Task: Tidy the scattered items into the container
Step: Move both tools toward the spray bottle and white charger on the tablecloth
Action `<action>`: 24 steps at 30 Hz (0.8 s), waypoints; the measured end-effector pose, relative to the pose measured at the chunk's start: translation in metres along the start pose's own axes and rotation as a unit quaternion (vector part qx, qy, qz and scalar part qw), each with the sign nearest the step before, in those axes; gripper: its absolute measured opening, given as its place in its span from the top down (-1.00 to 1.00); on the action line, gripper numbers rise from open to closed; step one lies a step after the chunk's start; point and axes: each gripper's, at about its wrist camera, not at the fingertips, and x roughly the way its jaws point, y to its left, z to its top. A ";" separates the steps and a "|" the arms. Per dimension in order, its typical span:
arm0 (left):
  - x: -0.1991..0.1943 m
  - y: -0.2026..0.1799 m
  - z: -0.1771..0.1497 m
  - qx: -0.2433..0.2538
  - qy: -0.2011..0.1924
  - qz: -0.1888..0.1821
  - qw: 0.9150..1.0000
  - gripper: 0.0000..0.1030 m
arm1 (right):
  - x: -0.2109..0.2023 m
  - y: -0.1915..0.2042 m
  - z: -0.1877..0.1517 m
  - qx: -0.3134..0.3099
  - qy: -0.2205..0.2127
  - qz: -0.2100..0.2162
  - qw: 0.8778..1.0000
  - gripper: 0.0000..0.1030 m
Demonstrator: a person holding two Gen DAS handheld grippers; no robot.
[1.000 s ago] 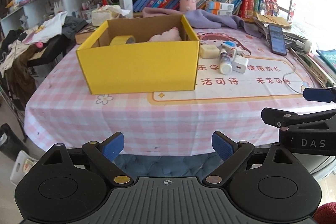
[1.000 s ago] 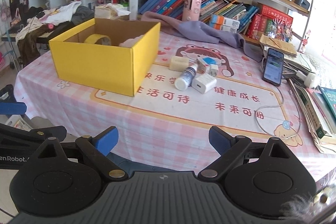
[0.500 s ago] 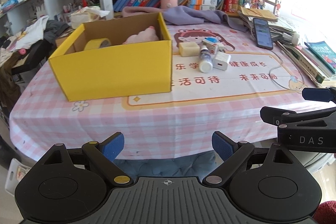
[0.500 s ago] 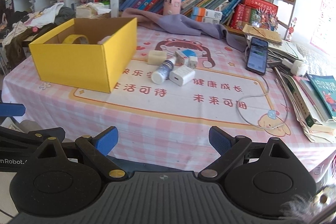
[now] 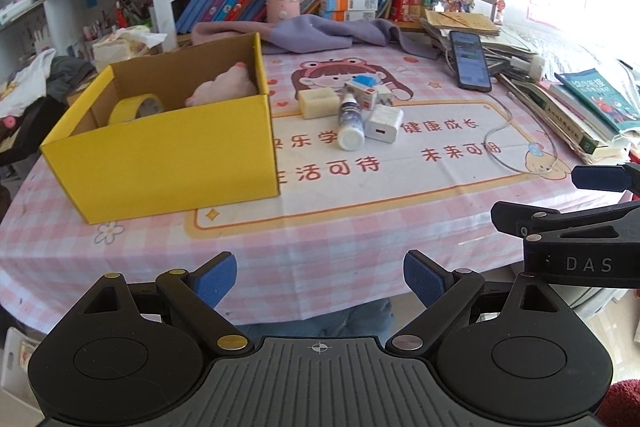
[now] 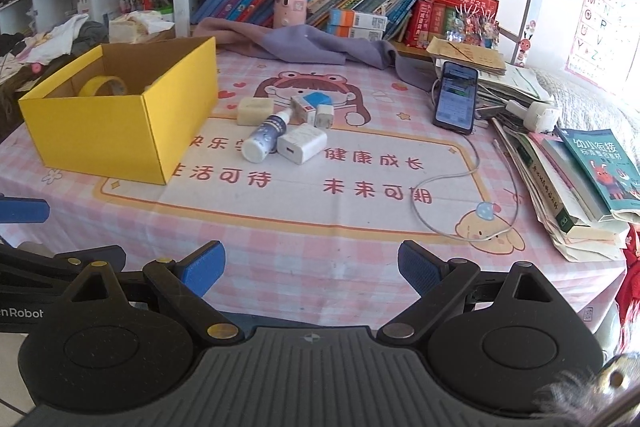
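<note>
A yellow cardboard box (image 5: pixel 168 163) (image 6: pixel 116 131) stands on the table's left; inside lie a yellow tape roll (image 5: pixel 136 107) and a pink soft toy (image 5: pixel 224 89). Right of it lies a cluster: a cream soap block (image 5: pixel 319 101) (image 6: pixel 255 110), a spray bottle (image 5: pixel 349 121) (image 6: pixel 264 135), a white charger (image 5: pixel 383 123) (image 6: pixel 302 143), a small blue-topped box (image 5: pixel 362 89) (image 6: pixel 310 103) and a small white plug (image 6: pixel 325 115). My left gripper (image 5: pixel 320 277) and right gripper (image 6: pixel 310 269) are both open and empty, at the table's near edge.
A phone (image 6: pixel 456 98) with a white cable (image 6: pixel 460 187) lies right of the cluster. Stacked books (image 6: pixel 576 179) line the right edge. A purple cloth (image 6: pixel 304 45) and a pink bottle (image 6: pixel 291 1) stand at the back before bookshelves. Clothes pile at the left.
Both views have swung left to right and tilted down slightly; the box has shifted left in frame and the cluster nearer the middle. Both grippers stay open.
</note>
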 end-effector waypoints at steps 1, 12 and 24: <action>0.001 -0.001 0.001 0.002 0.000 -0.001 1.000 -0.80 | 0.001 -0.001 0.001 0.001 0.000 0.000 1.000 -0.82; 0.019 -0.009 0.016 0.014 -0.001 -0.010 1.000 -0.80 | 0.019 -0.013 0.011 0.009 0.006 -0.004 1.000 -0.82; 0.050 -0.022 0.036 0.030 -0.007 -0.030 0.999 -0.79 | 0.046 -0.034 0.026 0.018 0.011 -0.013 1.000 -0.77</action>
